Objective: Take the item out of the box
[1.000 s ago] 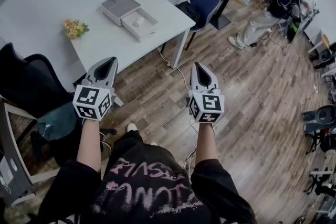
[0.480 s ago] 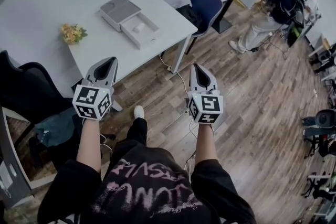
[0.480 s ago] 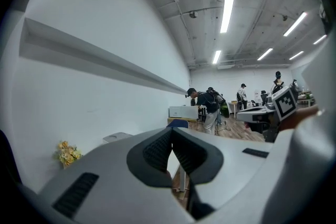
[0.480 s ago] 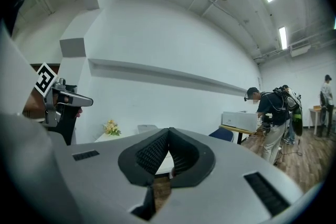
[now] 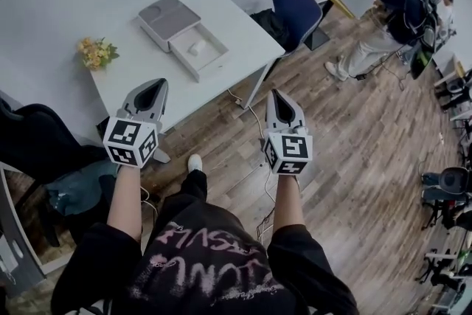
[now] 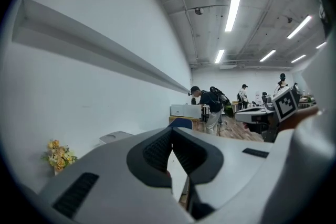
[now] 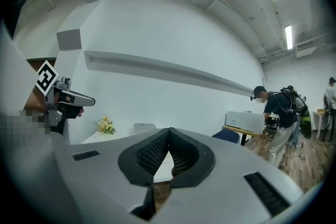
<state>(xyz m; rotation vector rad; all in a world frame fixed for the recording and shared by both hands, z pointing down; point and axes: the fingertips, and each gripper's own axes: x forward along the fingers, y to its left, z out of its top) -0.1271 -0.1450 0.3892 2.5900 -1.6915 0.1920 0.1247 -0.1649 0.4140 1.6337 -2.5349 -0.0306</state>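
Just approaching: my left hand-held gripper (image 5: 153, 87) and right hand-held gripper (image 5: 279, 97) are squeezed together, empty. Flat grey open box (image 5: 212, 57) sits well ahead; I'd reach, then open.

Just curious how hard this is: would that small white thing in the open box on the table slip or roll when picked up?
The white item looks small beside its box, so it is probably light. Its outline seems rounded and smooth, so it may slip from a pinch. It appears nested in the box, so rolling seems unlikely.
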